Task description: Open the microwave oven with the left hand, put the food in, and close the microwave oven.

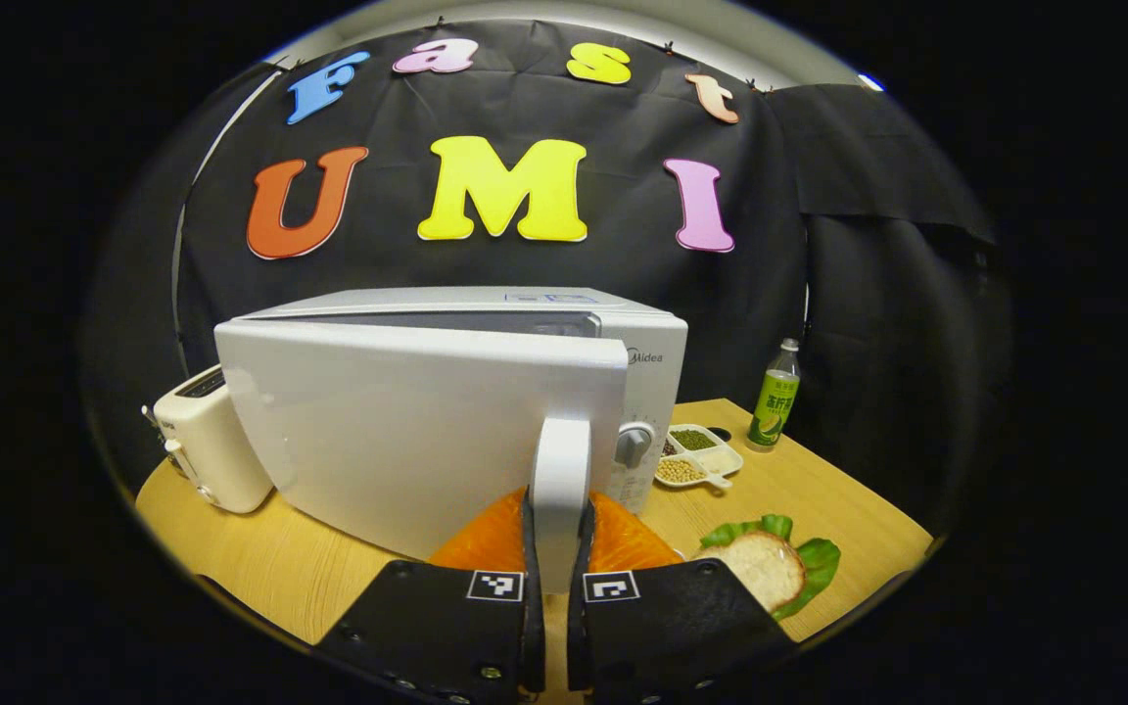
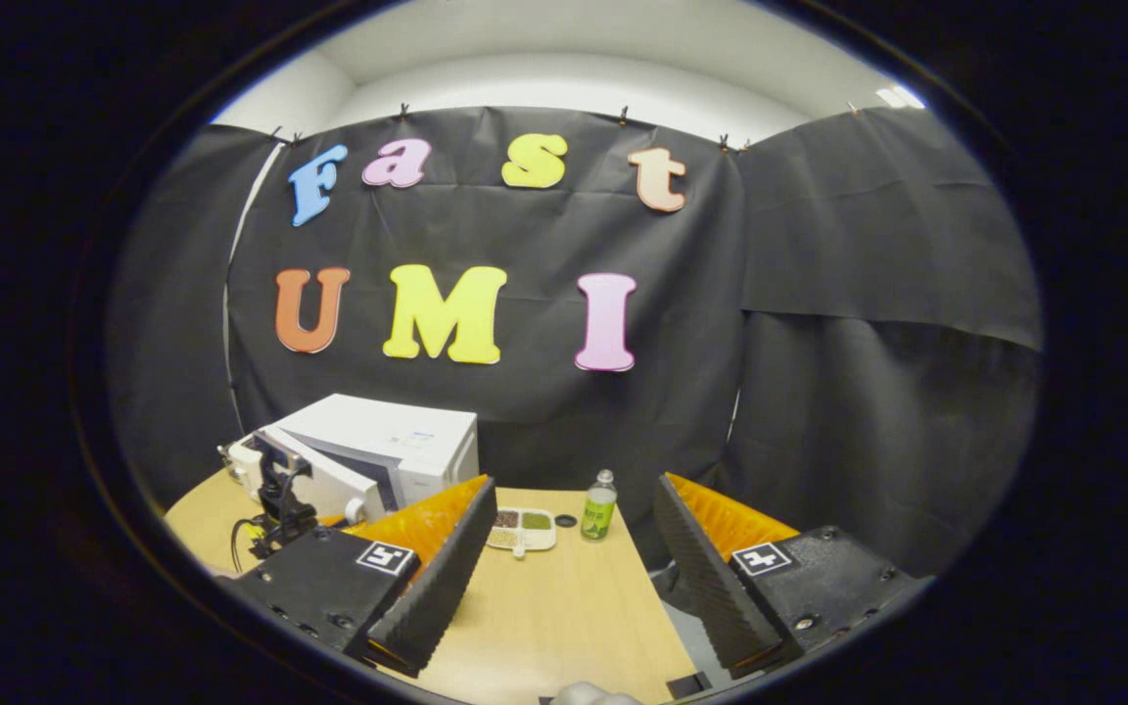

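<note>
A white microwave [image 1: 564, 304] stands on the wooden table [image 1: 848, 509], and its door [image 1: 407, 431] is swung partly open toward me. My left gripper [image 1: 558, 519] is shut on the door's upright white handle [image 1: 561, 480], one finger on each side. The food, a slice of bread on lettuce [image 1: 770, 563], lies on the table to the right of that gripper. In the right gripper view my right gripper [image 2: 574, 490] hangs open over the table [image 2: 564, 607] with nothing between its fingers. Far left stands the microwave [image 2: 398, 436], with the other gripper [image 2: 275, 504] at its door.
A cream toaster [image 1: 211, 441] sits left of the microwave. To its right are a white divided dish of beans [image 1: 699, 455] and a green bottle [image 1: 775, 397]. The dish [image 2: 522, 529] and bottle [image 2: 600, 506] lie ahead of my right gripper.
</note>
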Available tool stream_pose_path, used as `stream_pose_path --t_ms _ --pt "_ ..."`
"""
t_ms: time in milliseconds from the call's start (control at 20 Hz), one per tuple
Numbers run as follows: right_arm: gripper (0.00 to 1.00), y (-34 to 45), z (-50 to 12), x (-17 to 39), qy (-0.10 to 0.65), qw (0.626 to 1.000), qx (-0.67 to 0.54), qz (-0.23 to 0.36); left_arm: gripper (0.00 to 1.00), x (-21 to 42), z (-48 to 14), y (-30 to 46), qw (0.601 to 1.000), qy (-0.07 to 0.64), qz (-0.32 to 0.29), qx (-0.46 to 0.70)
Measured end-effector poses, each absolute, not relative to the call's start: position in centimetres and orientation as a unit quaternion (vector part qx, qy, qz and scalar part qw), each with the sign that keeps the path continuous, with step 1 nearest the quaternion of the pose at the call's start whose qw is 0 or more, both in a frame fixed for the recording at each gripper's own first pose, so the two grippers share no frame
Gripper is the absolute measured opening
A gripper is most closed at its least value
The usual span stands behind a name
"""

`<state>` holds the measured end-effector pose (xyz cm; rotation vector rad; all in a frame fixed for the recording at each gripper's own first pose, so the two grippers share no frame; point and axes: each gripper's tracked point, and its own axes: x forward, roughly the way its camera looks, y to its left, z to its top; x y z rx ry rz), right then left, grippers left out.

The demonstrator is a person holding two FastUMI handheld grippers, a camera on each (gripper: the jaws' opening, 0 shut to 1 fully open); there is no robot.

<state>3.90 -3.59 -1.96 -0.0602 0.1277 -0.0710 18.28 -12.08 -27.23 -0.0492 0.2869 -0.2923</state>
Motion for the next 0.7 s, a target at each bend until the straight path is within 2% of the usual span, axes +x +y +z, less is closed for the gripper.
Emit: stream_pose_path --t_ms 250,300,350,450,500,550,600,650,700 --pt "1.0 -1.0 -2.6 4.0 0.063 0.998 -0.025 0.001 0.13 14.5 -27.4 -9.1 0.978 0.154 -0.14 -0.016" --pt "0.96 -0.5 -2.7 3.9 0.063 0.998 -0.025 0.007 0.2 14.0 -27.4 -8.6 0.978 0.154 -0.138 -0.016" --pt "0.96 -0.2 -3.0 3.9 0.065 0.998 -0.025 0.011 0.2 13.6 -27.1 -8.0 0.98 0.148 -0.133 -0.015" --pt "0.96 0.3 -3.4 3.6 0.069 0.997 -0.023 0.019 0.26 12.9 -26.8 -7.1 0.98 0.147 -0.133 -0.014" --pt "0.97 0.6 -3.6 3.5 0.071 0.997 -0.021 0.023 0.34 12.8 -26.7 -6.2 0.981 0.146 -0.125 -0.008" --pt "0.96 0.8 -3.8 3.4 0.071 0.997 -0.019 0.026 0.31 12.7 -26.4 -5.4 0.983 0.142 -0.118 -0.005" --pt "0.96 1.0 -3.9 3.3 0.073 0.997 -0.017 0.028 0.55 12.5 -26.2 -4.7 0.983 0.142 -0.113 -0.008" --pt "0.96 1.3 -4.2 3.1 0.074 0.997 -0.015 0.033 0.63 12.6 -26.0 -4.2 0.984 0.14 -0.106 -0.013" --pt "0.96 1.7 -4.3 3.0 0.076 0.996 -0.014 0.038 0.9 12.0 -26.2 -3.6 0.984 0.143 -0.102 -0.018"
